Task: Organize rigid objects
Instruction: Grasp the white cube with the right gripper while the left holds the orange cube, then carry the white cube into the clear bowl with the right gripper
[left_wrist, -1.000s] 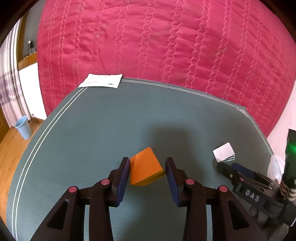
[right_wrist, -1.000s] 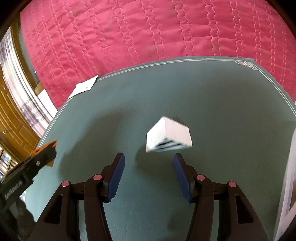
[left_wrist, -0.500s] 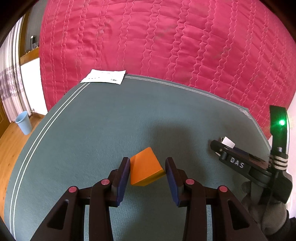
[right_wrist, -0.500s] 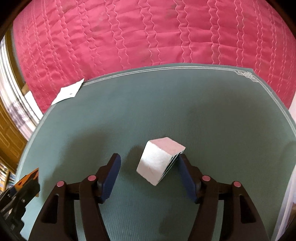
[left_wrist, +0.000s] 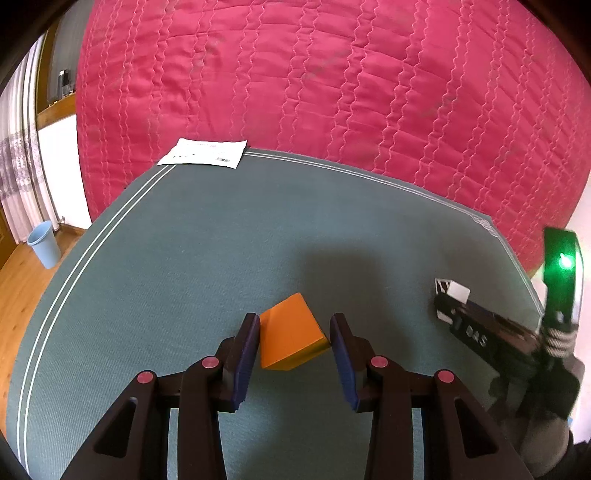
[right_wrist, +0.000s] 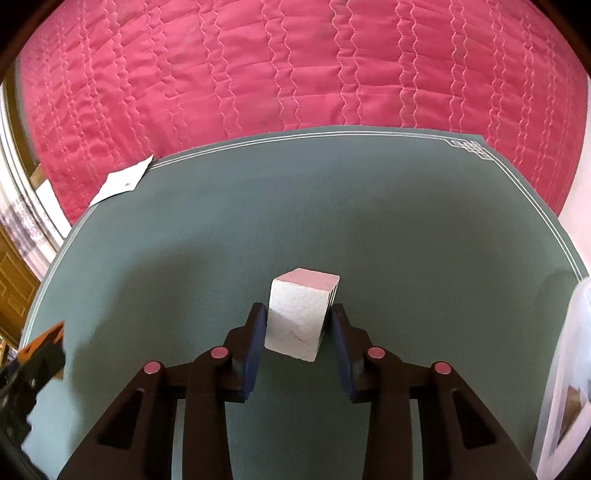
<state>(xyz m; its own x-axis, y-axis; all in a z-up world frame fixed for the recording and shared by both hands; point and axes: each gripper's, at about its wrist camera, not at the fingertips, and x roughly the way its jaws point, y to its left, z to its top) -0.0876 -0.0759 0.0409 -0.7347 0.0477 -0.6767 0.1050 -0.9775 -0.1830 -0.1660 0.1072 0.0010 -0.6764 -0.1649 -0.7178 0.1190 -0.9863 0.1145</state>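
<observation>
Orange block (left_wrist: 290, 334) sits clamped in the left gripper (left_wrist: 293, 345) jaws above the green mat (left_wrist: 192, 258), while the right gripper (right_wrist: 297, 338) jaws are closing around the white cube (right_wrist: 297, 317), so each hand seemingly carries one piece for sorting.

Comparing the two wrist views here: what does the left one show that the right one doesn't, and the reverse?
Left only: blue bin on the wooden floor, and the green light on the right gripper.
Right only: knot pattern at the mat corner.
Both: orange block held in the left gripper, white block with the right gripper closing on it, white paper, green mat, red quilt.
</observation>
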